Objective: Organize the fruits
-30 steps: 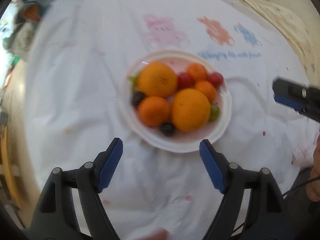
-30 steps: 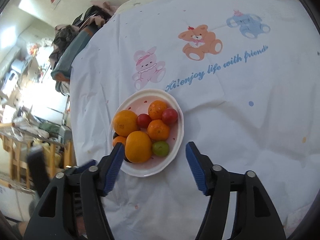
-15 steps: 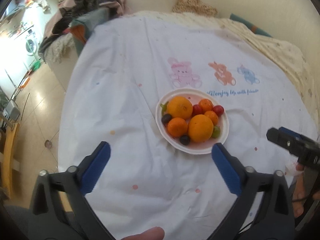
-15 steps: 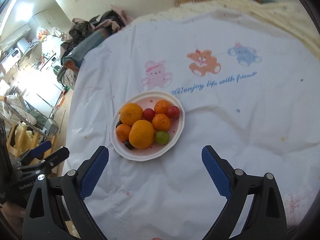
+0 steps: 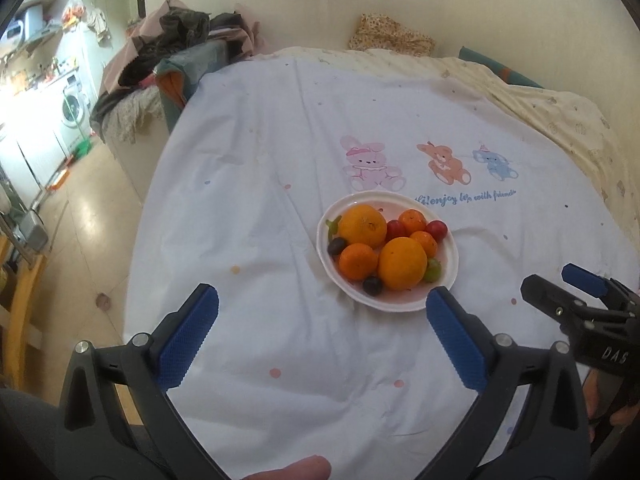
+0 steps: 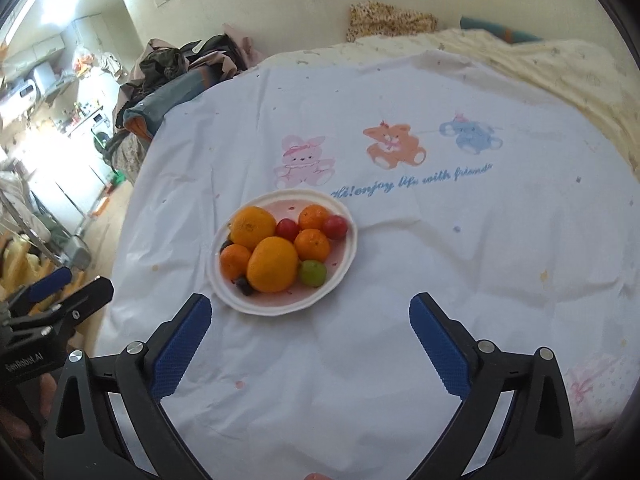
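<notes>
A white plate sits on a white sheet and holds two big oranges, several small tangerines, red cherry tomatoes, dark grapes and a green grape. My left gripper is open and empty, held back above the sheet short of the plate. My right gripper is open and empty, also short of the plate, which lies ahead to its left.
The sheet has printed cartoon animals and blue lettering. A cream blanket lies at the far right. Piled clothes sit beyond the far left corner. The floor drops off at the left.
Both grippers have pulled back and up from the plate, which now looks smaller and farther. Both sets of jaws have opened wider. The fruit has not moved.
</notes>
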A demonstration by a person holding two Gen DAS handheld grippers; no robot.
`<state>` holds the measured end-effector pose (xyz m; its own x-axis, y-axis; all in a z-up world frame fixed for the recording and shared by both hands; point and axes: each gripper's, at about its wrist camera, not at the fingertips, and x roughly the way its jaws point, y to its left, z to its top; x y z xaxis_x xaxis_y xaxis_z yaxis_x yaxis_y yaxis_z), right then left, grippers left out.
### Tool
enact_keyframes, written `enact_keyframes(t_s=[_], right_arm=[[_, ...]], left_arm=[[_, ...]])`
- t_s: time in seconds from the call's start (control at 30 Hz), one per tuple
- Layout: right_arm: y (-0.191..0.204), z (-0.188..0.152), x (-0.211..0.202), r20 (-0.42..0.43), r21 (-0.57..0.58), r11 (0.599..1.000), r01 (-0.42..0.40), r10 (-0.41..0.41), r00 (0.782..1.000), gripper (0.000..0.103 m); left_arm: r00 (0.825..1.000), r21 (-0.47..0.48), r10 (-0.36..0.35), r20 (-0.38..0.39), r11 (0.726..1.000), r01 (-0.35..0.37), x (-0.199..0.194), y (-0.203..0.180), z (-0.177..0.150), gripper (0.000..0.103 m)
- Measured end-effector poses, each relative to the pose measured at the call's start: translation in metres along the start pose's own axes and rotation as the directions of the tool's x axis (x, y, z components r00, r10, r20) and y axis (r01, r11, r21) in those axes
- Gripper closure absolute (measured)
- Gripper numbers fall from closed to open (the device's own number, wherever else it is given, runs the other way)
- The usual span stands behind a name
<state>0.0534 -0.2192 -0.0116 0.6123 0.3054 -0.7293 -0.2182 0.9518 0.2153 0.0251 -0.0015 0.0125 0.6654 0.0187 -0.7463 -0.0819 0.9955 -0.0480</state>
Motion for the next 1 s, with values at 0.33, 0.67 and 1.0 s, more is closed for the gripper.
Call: enact_keyframes(t_s=[0.33,0.67,1.0], right_arm=[[0.0084,0.0003,-0.0041,0.04,-0.05,0.998,0.026,-0.024,0.999,0.002],[0.0096,-0.0001,-0.0051,0.044,-0.046,0.998,0.031,-0.029,0.999,0.001],[0.0092,-0.0001,-0.0061,0.043,-0.039,0.999,0.033,-0.031,0.999,0.001]], left_arm=[[1.0,-0.014,-0.011,-0.002,1.0,0.011,0.003,-0.0002,-0.0017,0.0],[1.0,-0.015,-0.012,0.007,1.0,0.012,0.0012,-0.0012,-0.0028,0.0],[1.0,-0.018,-0.016,0.003,1.0,0.016,0.0011,-0.0019,-0.0035,0.0]])
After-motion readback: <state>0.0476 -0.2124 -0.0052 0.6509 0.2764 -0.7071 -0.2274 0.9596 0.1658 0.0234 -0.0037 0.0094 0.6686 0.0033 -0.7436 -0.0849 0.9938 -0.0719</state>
